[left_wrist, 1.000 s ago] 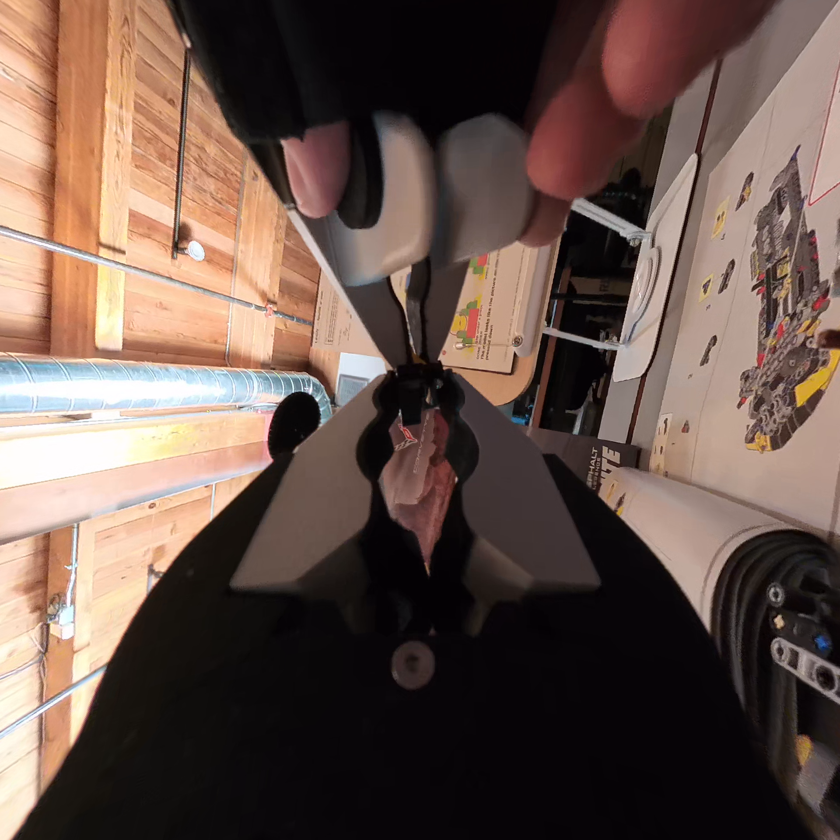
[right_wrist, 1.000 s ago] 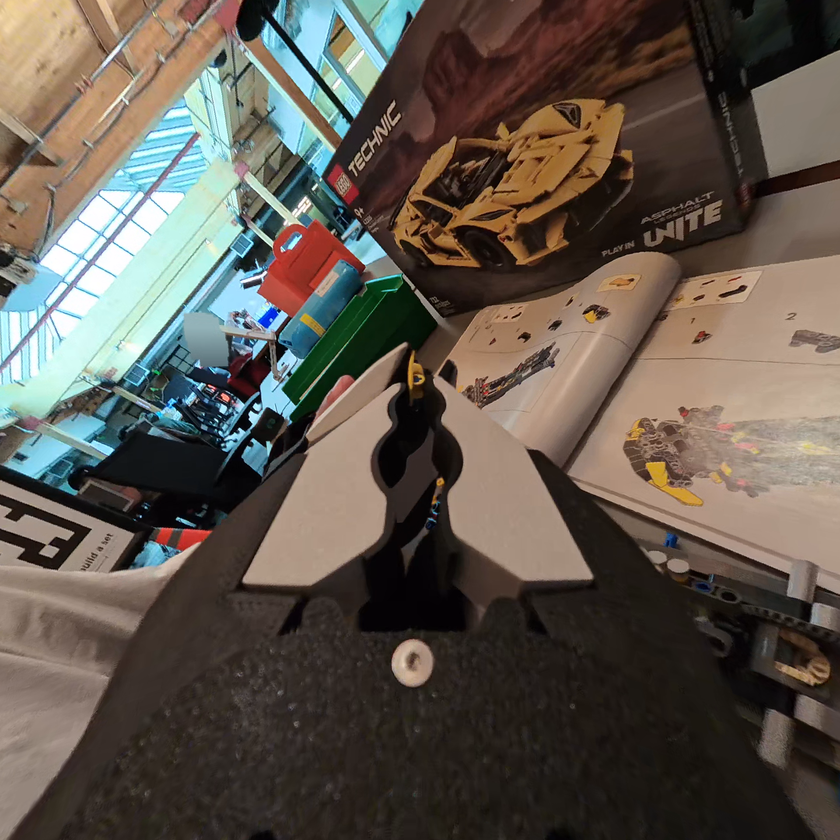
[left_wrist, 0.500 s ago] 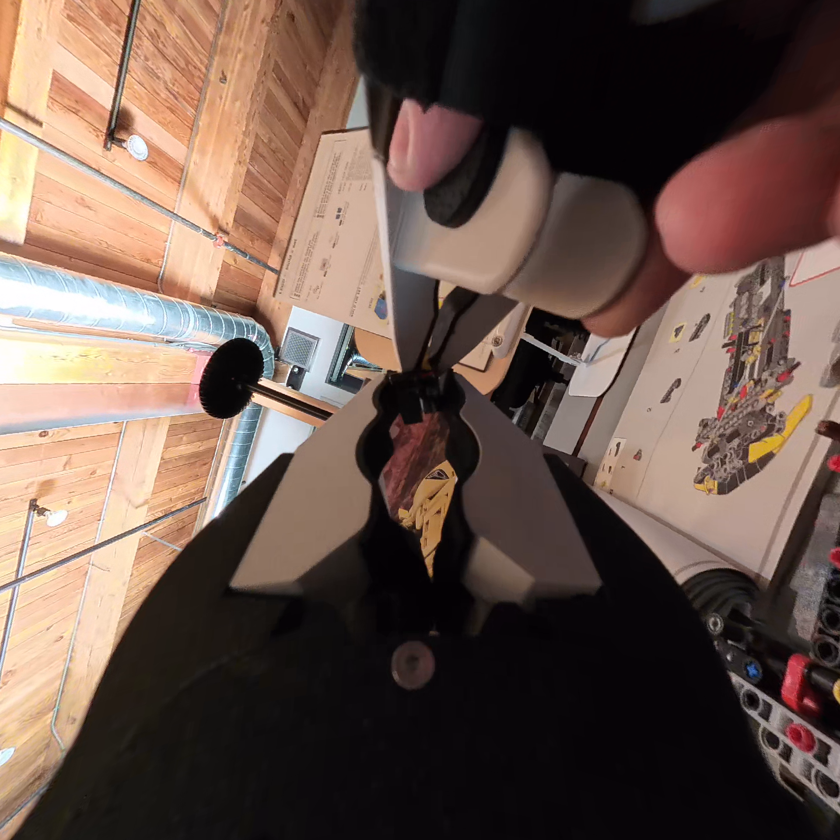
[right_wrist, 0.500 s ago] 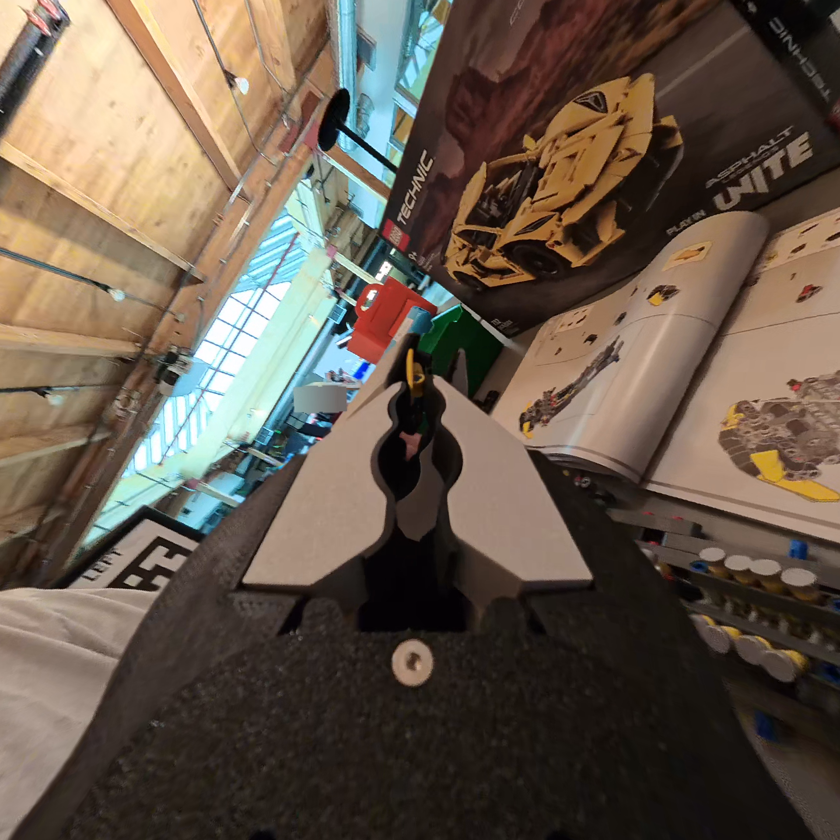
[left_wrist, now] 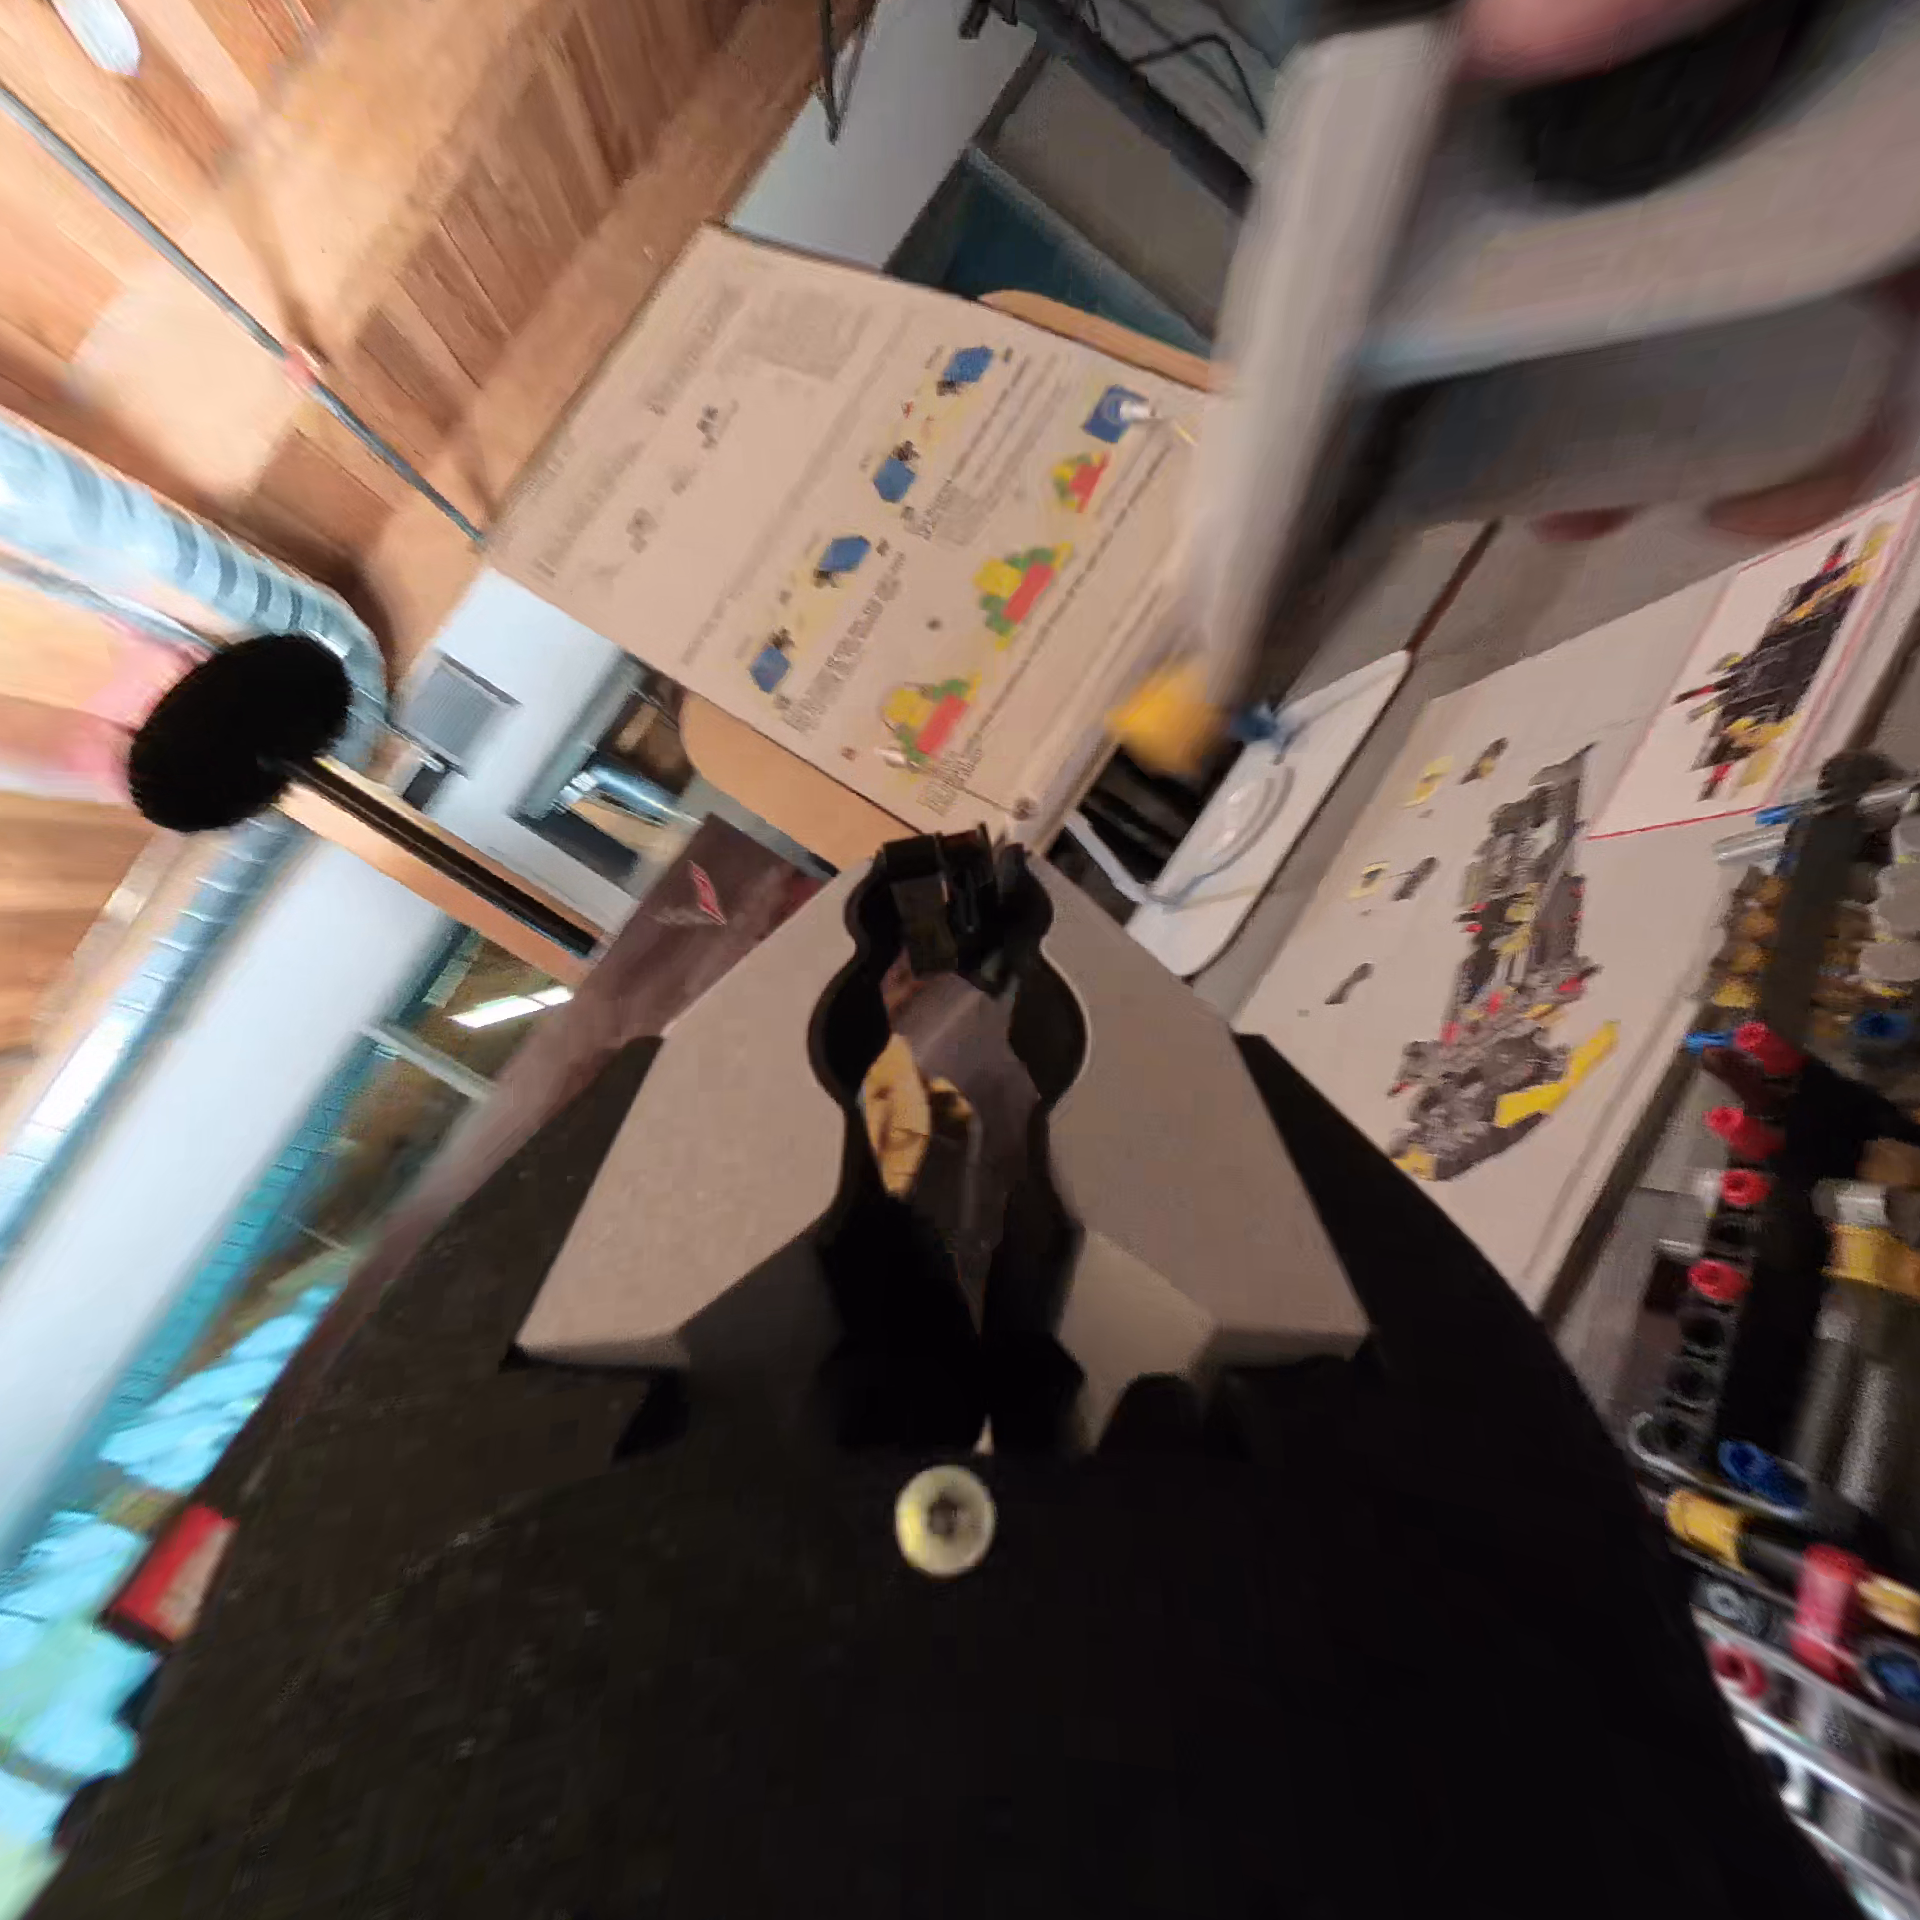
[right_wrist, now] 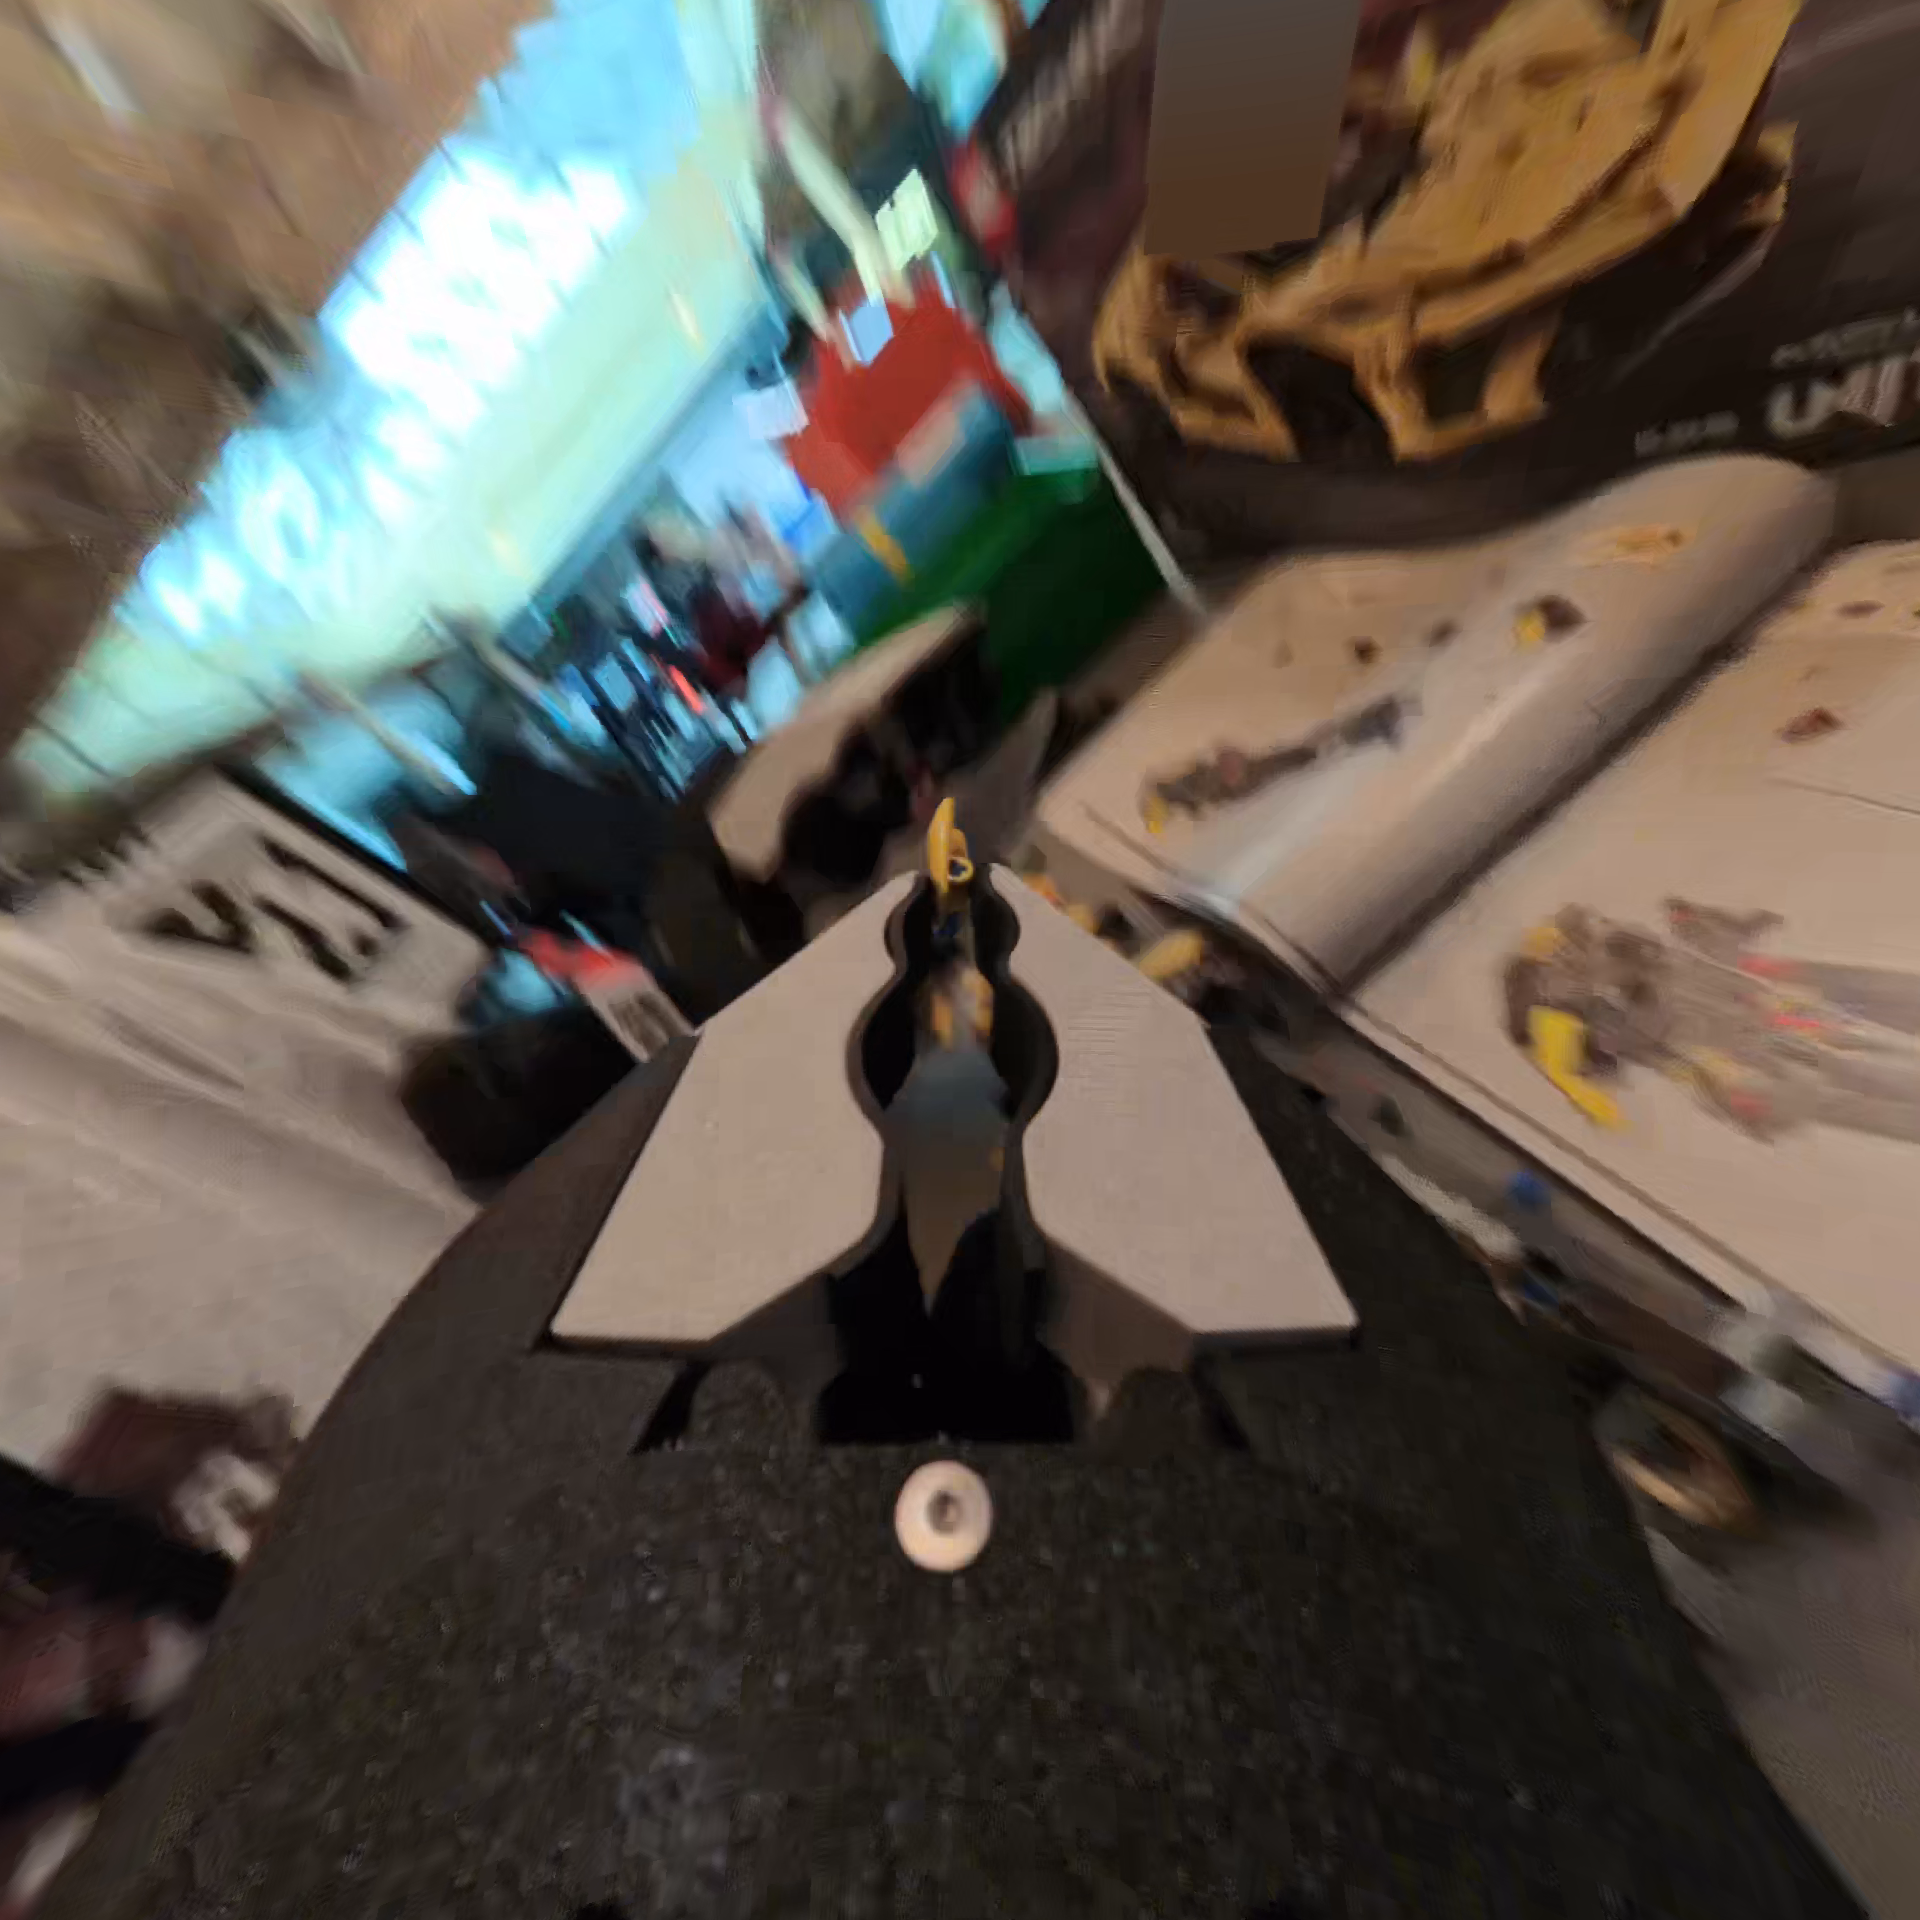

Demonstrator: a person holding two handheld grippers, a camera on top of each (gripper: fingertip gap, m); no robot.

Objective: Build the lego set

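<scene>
Box (right_wrist: pixel 1558 312) stands behind the open manual (right_wrist: pixel 1558 831), beside the part-built model (left_wrist: pixel 1787 1195). Left gripper (left_wrist: pixel 951 873), fingers nearly together, pinches a black piece (left_wrist: pixel 940 904). Right gripper (right_wrist: pixel 951 883), likewise narrow, pinches a yellow piece (right_wrist: pixel 945 842); the two grippers are held apart above the table.
</scene>
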